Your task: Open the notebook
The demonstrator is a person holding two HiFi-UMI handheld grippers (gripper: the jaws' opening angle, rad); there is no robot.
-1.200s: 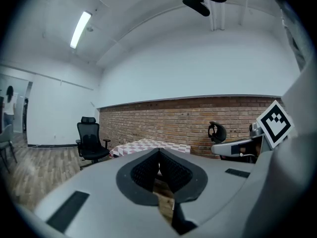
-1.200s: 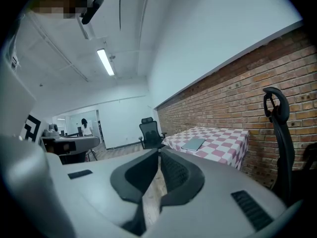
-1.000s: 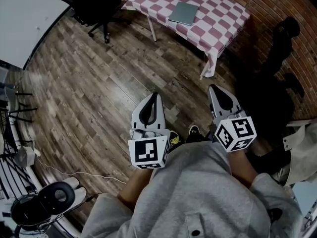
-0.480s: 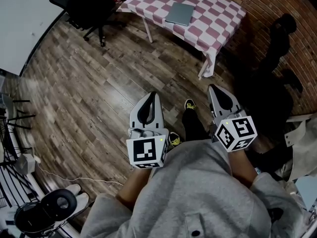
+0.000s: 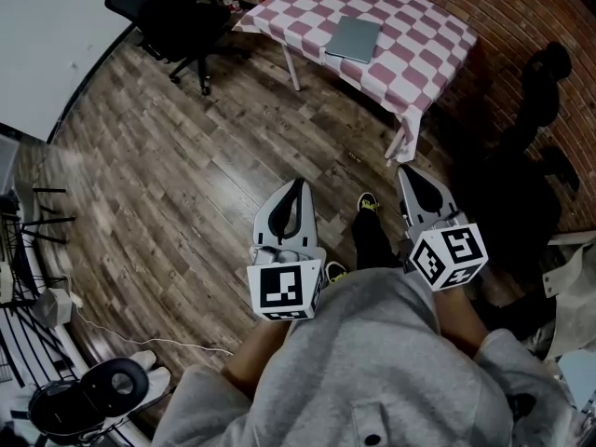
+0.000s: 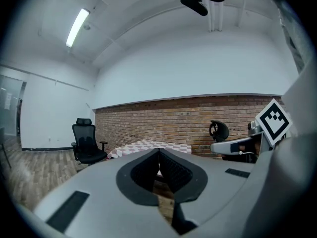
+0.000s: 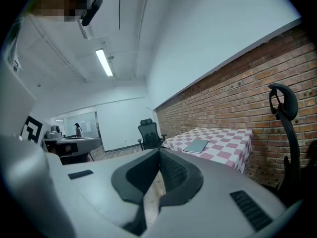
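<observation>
Approach leg — nothing touched yet. You held the left tongs (image 5: 297, 183) and the right tongs (image 5: 404, 169) out in front of your body. Both were closed tip to tip and empty; each gripper view showed the pads meeting with nothing between them. The notebook (image 5: 354, 38) lay shut and flat on the surface (image 5: 424, 40), which wore a checked cloth. It sat near the middle, well apart from both tongs, with bare wooden floor (image 5: 186, 175) between you and it.

To do this leg well, I judged you needed to come up to the surface squarely and keep the notebook centred in the head view. You also needed to part the tongs before they got over the cloth, not after. One pair would probably serve to pin the back cover while the other slid under the free edge of the front cover — a thin lip, likely slippery, so a low, shallow angle would suit.

Hard to read: which edge was the spine could not be told at that range. The left gripper view caught the cloth but not the notebook, and the right gripper view showed the notebook (image 7: 197, 146) only small. The dark shapes by the brick wall (image 5: 521, 7) were too murky to name.
</observation>
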